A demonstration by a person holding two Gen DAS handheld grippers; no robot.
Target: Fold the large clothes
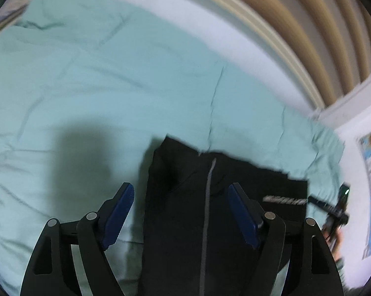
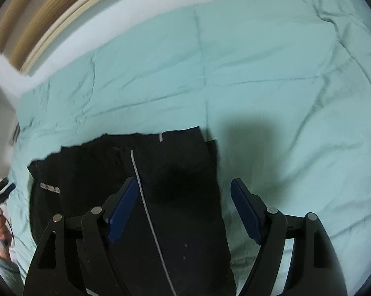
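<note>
**Both tools open over the black garment on the bed**

Your left tool [image 1: 180, 212] hangs above the black garment [image 1: 210, 209] with its jaws spread wide and nothing between them; the blue pads [image 1: 119, 214] are clear of the cloth. Your right tool [image 2: 184, 209] is the same: wide open, empty, poised over the same garment.

The garment lies on the pale green bedspread [image 1: 87, 86], near the bed's close edge, folded into a long dark panel. Its long axis runs away from you, roughly in line with both tools' fingers, and the grey stripe [image 2: 146, 209] follows that axis. From the left tool the cloth sits directly ahead and spreads off to the right; from the right tool it sits ahead and spreads to the left. So the two tools stand close together over the middle, and neither is clearly nearer. The far end of the panel is a fairly straight edge, stepped where layers overlap, with the green spread bare beyond it.

The fabric looks thin, matte and limp, with a small pale logo [image 1: 284, 200] towards one side. Judging by its shape, the next fold probably goes across the long axis, so you would want a grip on one end, not on the middle.
</note>
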